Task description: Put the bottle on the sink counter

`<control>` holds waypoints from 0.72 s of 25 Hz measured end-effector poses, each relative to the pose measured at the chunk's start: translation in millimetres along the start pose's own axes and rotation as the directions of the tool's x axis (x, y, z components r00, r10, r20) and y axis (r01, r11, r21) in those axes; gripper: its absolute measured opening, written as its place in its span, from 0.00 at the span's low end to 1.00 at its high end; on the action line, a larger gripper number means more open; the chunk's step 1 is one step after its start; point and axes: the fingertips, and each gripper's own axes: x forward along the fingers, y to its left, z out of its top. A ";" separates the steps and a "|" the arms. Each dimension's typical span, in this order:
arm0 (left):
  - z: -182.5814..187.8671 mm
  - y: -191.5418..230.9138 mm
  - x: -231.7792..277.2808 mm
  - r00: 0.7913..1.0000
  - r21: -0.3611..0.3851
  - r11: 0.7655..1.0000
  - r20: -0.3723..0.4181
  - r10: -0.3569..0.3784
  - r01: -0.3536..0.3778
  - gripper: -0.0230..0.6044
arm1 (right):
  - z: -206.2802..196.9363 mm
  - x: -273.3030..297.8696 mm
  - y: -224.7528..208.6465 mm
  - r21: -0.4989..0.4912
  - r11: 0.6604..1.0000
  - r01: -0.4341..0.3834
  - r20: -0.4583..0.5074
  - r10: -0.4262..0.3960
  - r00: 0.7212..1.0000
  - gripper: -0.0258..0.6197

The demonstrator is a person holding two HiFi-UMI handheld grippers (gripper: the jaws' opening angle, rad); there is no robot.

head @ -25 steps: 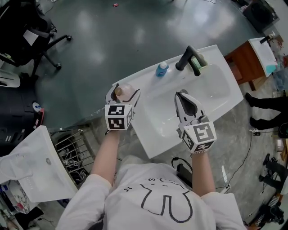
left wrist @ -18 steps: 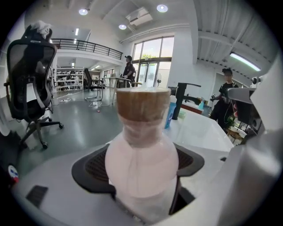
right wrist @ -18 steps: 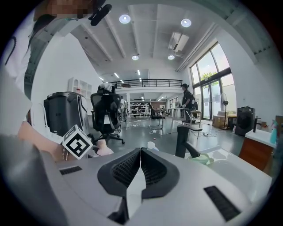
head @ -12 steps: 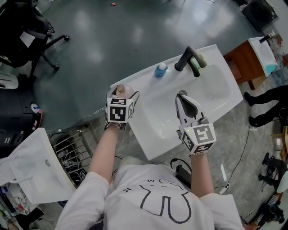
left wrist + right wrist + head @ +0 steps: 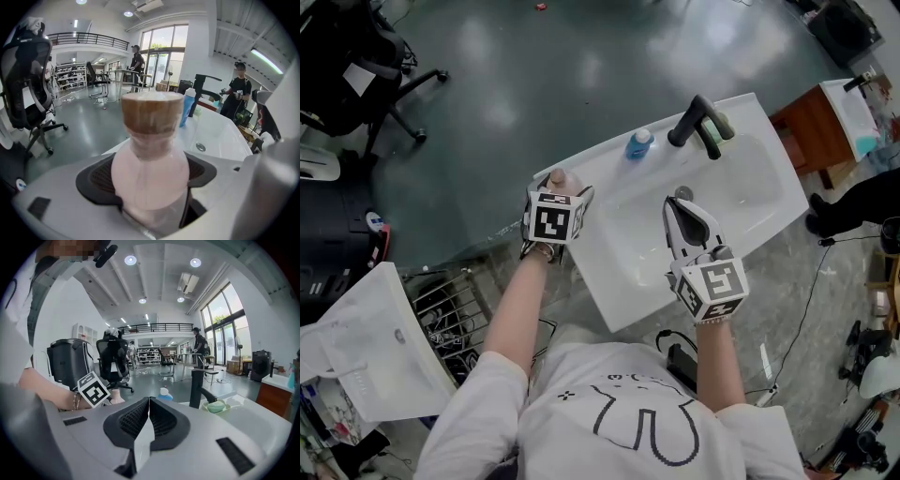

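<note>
A pink bottle [image 5: 151, 159] with a brown cap [image 5: 558, 177] is gripped around its body by my left gripper [image 5: 150, 180]. In the head view the left gripper [image 5: 555, 199] is over the left end of the white sink counter [image 5: 600, 169]; I cannot tell whether the bottle's base touches it. My right gripper [image 5: 679, 208] hovers above the basin [image 5: 750, 192], with its jaws pressed together and nothing between them [image 5: 149, 414].
A black faucet [image 5: 697, 123] stands at the back of the sink, with a green soap [image 5: 719, 125] beside it and a blue bottle [image 5: 639, 142] to its left. The drain [image 5: 200, 146] lies in the basin. Office chairs [image 5: 356, 66] stand on the floor beyond.
The left gripper has moved a little forward over the counter's left end with the bottle, and its marker cube now covers more of the bottle. The right gripper has barely moved.
</note>
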 end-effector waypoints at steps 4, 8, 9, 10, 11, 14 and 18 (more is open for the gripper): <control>-6.4 1.0 0.4 0.999 0.081 0.996 -0.021 0.042 -0.040 0.68 | -1.9 -2.8 2.0 0.000 1.000 -0.001 -0.004 0.001 1.000 0.09; -9.2 -0.2 -0.1 0.998 0.116 0.992 -0.024 0.056 -0.053 0.68 | -0.6 -8.3 1.9 0.001 1.000 0.004 0.001 -0.004 1.000 0.09; -9.3 -0.2 -0.4 0.998 0.117 0.992 -0.022 0.057 -0.054 0.68 | 0.1 -9.3 2.5 0.000 1.000 0.004 0.003 -0.004 1.000 0.09; -9.5 -0.1 -0.5 0.998 0.118 0.991 -0.019 0.058 -0.055 0.68 | 0.7 -10.0 3.4 -0.002 1.000 0.004 0.005 -0.004 1.000 0.09; -9.7 0.1 -0.4 0.998 0.120 0.991 -0.015 0.058 -0.056 0.68 | 1.2 -10.4 4.3 -0.004 1.000 0.003 0.006 -0.003 1.000 0.09; -9.6 -0.2 0.3 0.998 0.127 0.990 0.007 0.059 -0.060 0.68 | 1.8 -11.4 6.7 -0.009 1.000 -0.003 0.009 0.003 1.000 0.09; -8.6 -0.5 -0.5 0.997 0.140 0.988 0.050 0.059 -0.065 0.68 | 2.9 -13.4 10.9 -0.019 1.000 -0.014 0.010 0.014 1.000 0.09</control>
